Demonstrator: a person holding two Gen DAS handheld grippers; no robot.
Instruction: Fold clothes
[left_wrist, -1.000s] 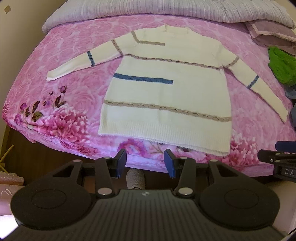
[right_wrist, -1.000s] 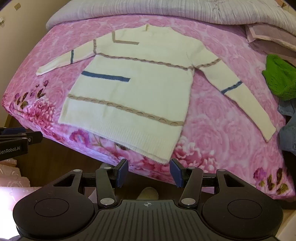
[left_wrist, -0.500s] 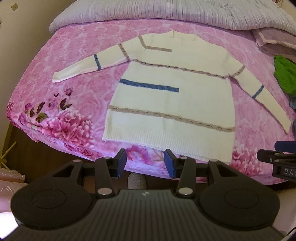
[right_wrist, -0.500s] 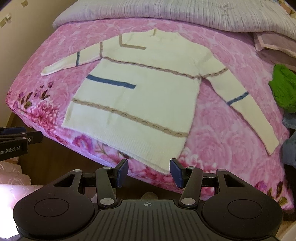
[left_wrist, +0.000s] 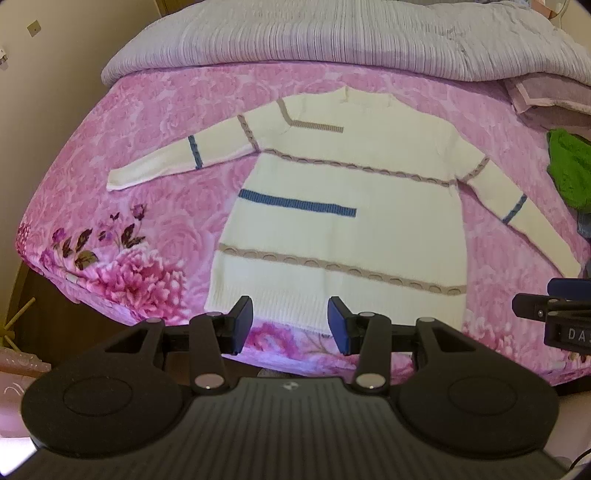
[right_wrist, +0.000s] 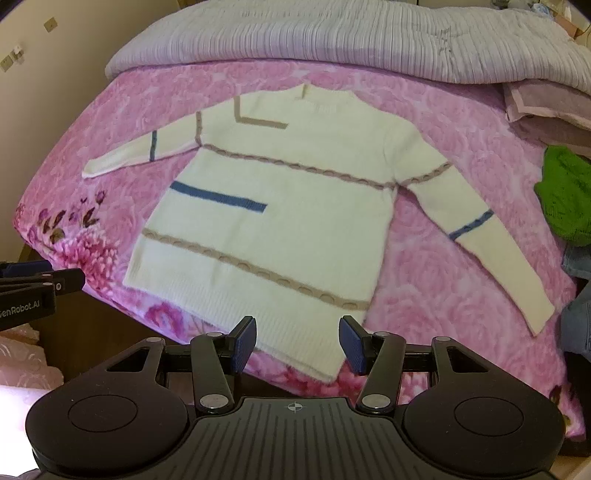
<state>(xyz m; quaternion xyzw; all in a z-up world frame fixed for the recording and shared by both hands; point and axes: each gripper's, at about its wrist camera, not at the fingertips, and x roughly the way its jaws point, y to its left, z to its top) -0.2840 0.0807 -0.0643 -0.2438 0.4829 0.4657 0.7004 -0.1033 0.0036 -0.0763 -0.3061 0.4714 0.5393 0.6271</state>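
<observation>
On the pink floral bedspread a cream sweater is laid flat, face up, neckline toward the far side, hem at the near bed edge. Both sleeves are spread out to the sides, angled down toward the near edge. Tan cable bands are seen across chest and lower body, a blue bar at mid-body, a blue band on each sleeve.

Left gripper is held above the near bed edge, pointed steeply down, jaws apart, nothing between the pads; the hem is framed in the gap but no contact is seen. Right gripper is likewise held over the hem's right corner, jaws apart and empty, clear of the fabric. Each gripper's tip is caught at the edge of the other's view, so they are side by side.

A grey-lilac ribbed quilt is bunched along the far side of the bed. A green garment is lying at the right edge, well apart from the sweater body, near the right sleeve. Folded pink fabric is seen behind it, denim just below it.
</observation>
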